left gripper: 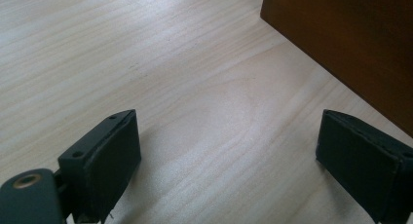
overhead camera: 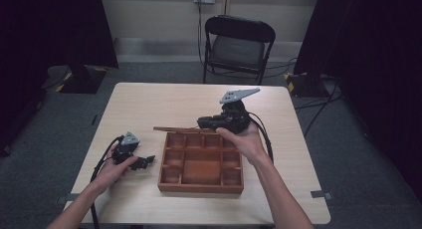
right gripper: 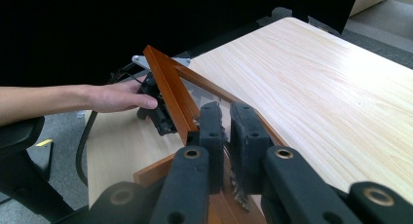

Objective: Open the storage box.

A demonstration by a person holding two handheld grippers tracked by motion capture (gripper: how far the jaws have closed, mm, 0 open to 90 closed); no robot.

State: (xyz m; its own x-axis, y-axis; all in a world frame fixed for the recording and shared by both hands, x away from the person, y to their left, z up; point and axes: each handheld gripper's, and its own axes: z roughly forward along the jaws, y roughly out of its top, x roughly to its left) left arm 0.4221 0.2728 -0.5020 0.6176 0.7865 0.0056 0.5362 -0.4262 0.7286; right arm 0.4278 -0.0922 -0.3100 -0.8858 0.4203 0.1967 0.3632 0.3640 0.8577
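Nearest the person, on the pale desk (overhead camera: 149,102), the left claw (overhead camera: 143,162) rested with its jaws spread wide and nothing between them, just left of the wooden compartment box (overhead camera: 201,184). Beyond it, the box sat at the middle of the desk with its framed lid (overhead camera: 171,130) raised at the far edge. At that edge the right claw (right gripper: 223,118) was pressed together on the lid's frame, holding it tilted up. Farther off stood a folding chair (overhead camera: 238,45).
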